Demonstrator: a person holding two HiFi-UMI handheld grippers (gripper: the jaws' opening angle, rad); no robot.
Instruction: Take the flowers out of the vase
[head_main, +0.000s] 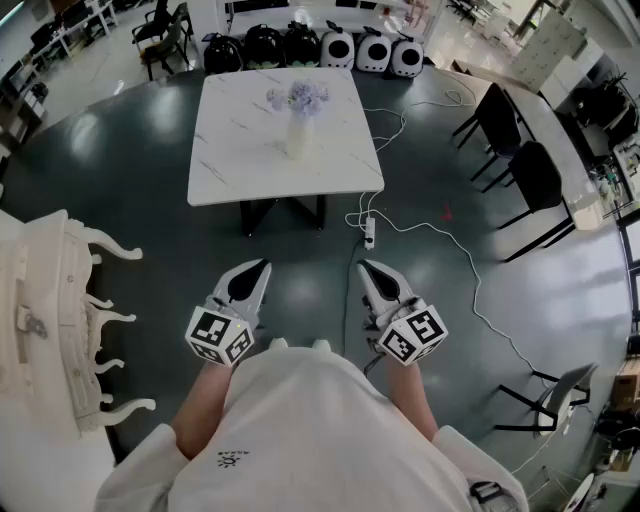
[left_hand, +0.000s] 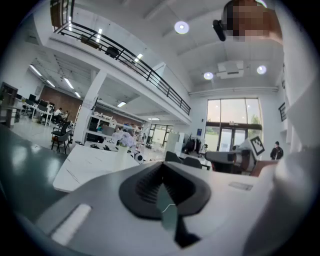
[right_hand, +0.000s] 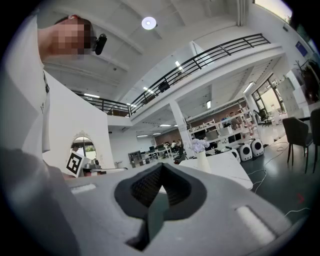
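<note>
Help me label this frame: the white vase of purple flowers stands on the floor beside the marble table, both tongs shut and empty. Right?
Not quite: the vase of flowers stands on the marble table, not on the floor, as the head view shows. The left tongs and right tongs are shut and empty.

Pale lilac flowers (head_main: 297, 97) stand upright in a slim white vase (head_main: 296, 139) at the white table's middle.

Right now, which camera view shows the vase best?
The right gripper view: the vase stands side-on, its outline clear, flowers above it. The head view shows it from above, pale against the white table. The left gripper view shows it small and blurred.
</note>
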